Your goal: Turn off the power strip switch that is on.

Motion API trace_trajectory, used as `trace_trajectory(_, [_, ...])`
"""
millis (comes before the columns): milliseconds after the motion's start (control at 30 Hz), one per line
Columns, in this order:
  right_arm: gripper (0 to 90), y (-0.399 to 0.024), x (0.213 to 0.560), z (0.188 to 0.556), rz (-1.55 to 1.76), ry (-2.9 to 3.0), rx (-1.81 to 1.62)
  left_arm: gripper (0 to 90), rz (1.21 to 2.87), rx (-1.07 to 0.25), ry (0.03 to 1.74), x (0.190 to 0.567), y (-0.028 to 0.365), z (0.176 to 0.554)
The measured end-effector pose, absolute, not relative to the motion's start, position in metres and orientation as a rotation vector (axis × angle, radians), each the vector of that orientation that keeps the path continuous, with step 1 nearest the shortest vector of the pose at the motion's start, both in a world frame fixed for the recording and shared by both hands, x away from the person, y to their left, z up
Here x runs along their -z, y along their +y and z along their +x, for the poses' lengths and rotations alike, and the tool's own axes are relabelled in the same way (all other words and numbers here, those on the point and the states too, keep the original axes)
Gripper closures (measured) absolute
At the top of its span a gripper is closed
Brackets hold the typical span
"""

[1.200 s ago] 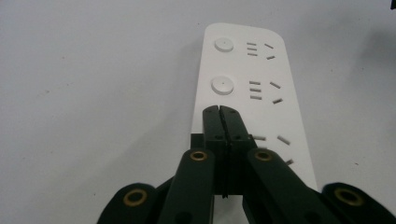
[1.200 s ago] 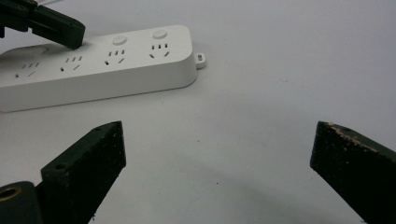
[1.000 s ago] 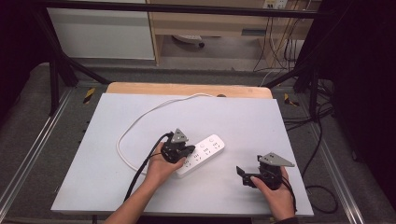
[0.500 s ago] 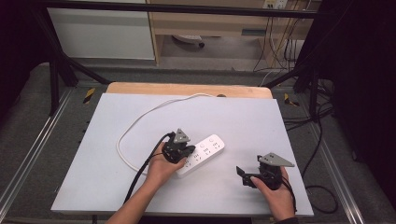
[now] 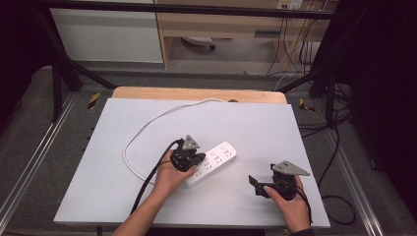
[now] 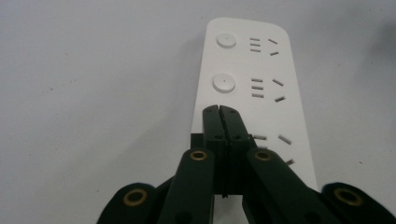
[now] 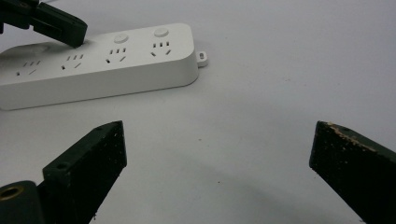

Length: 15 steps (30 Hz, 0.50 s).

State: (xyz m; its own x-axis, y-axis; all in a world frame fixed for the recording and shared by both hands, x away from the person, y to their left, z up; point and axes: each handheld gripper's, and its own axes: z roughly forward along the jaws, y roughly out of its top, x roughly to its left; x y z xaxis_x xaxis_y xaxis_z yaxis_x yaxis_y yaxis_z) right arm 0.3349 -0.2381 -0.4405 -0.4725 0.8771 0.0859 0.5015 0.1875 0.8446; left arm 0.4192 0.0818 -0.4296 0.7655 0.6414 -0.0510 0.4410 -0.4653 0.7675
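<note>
A white power strip (image 5: pixel 212 163) lies flat on the pale grey table top (image 5: pixel 295 132), a little right of the middle and toward the near half, turned at a slant so that its right end sits farther away than its left end. Its white cord (image 5: pixel 147 129) leaves the left end, curls in a loop to the left and runs off to the far edge of the table. The left gripper (image 5: pixel 193 162) is held over the strip's left half, tips pointing down at its upper face. In the left gripper view the two black jaws are pressed together with nothing between them, and the left gripper's tip (image 6: pixel 219 111) sits over the row of round switch buttons, right where the third button from the far end would be; the two buttons beyond it are in plain sight, with the socket slots lined up along the right of the fingers. Whether the tip actually presses the strip or only hovers just above it cannot be told. In the right gripper view the same closed tip shows at the far left, down on the strip's upper face (image 7: pixel 100 60). The right gripper (image 5: pixel 255 184) rests low over bare table, near and to the right of the strip and well apart from it; its jaws stand wide apart with only the table surface between them, the strip lying beyond the fingers (image 7: pixel 88 163), toward the far left.
</note>
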Motion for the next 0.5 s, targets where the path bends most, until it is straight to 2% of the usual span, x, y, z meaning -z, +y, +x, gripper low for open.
trace_trajectory(500, [4.8,-0.2383,0.4397,0.3342,1.283,2.051,-1.203,90.0,2.128,-0.292,0.821,0.4297,0.0828,0.4204])
